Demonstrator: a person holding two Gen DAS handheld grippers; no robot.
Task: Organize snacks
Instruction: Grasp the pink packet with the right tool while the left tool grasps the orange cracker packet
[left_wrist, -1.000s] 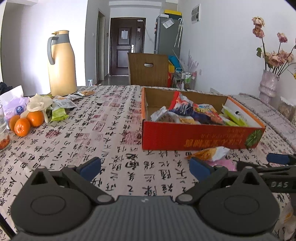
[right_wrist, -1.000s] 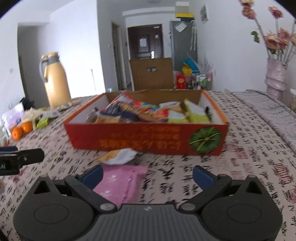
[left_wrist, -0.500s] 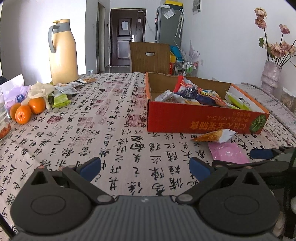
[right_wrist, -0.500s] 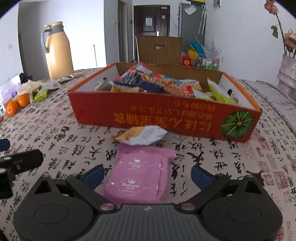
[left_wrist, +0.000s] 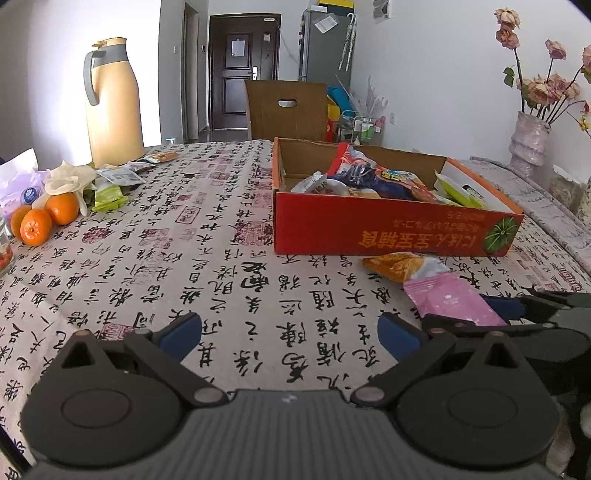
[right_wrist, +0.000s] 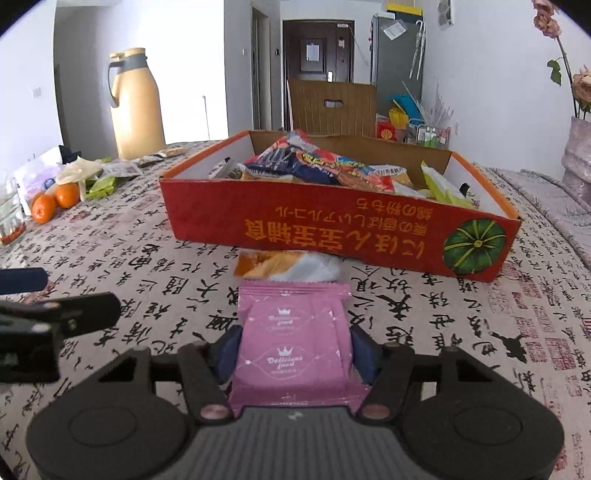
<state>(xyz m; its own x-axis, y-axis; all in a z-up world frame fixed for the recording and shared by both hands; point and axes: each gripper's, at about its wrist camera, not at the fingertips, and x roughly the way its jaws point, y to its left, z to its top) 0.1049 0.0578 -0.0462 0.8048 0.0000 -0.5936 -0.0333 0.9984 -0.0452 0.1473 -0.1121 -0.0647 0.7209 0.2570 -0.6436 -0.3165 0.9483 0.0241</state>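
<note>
Right gripper (right_wrist: 294, 345): jaws closing, pink snack packet (right_wrist: 293, 343) between the blue pads (right_wrist: 226, 352). Pads sit right at the packet's two long edges; whether they already press on it I can't tell, the packet covers most of both pad faces. Packet's near end runs under the gripper body and is cut off there. It lies flat on the tablecloth (right_wrist: 424, 332), crown logo and "Delicious food" readable, finer print not.

Left gripper (left_wrist: 290, 334): jaws wide apart, nothing between them, only cloth below. In the right wrist view only one of its arms pokes in at the left edge.

Just past the pink packet: orange-and-white snack bag (right_wrist: 288, 264), crumpled, its far edge tucked against the red cardboard box (right_wrist: 332, 229). Touching or only near, can't tell. From the left wrist view the pink packet overlaps that bag's near corner, and the right gripper's arm hides the packet's lower part.

Box is open-topped, printed text upside down, pumpkin graphic on the near right corner. Inside, a pile of snack bags (right_wrist: 325, 166); lower layers hidden by the front wall.

Far left: oranges (left_wrist: 40, 221), green packets (left_wrist: 107, 194), yellow thermos jug (left_wrist: 112, 103). Glass at the left frame edge is cut off.
</note>
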